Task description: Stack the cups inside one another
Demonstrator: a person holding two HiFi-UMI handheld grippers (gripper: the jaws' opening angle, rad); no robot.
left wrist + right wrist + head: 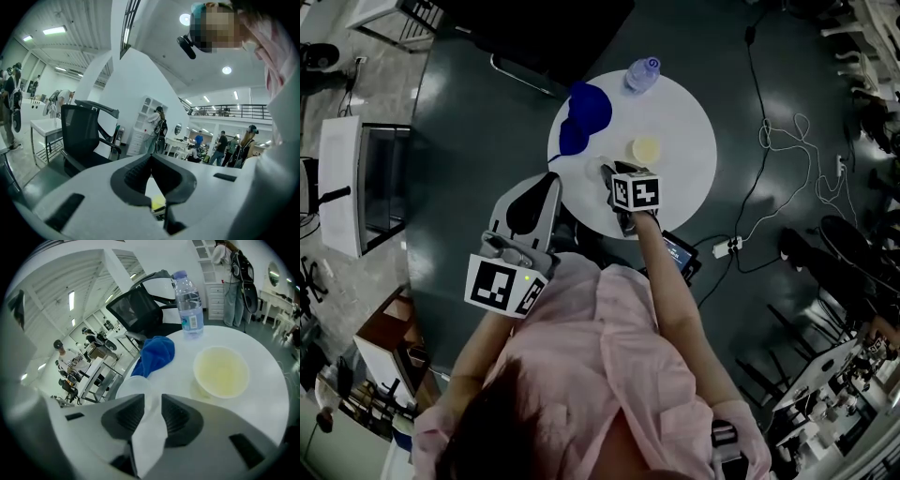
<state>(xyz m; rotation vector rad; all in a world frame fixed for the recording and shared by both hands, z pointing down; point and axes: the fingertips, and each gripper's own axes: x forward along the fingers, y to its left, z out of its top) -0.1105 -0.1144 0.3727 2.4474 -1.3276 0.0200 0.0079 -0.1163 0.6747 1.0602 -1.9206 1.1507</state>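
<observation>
In the head view my right tool [607,172] hangs at the clear cup [594,169], just left of the yellow cup [646,148] on the surface [684,112], and my left tool [551,183] sits farther left, by the edge. The left gripper view shows that tool closed and empty. In the right gripper view my right tool stands part open with the clear cup's rim in its gap, unpinched, and I'd say an off-centre pinch could crush or tip it.
</observation>
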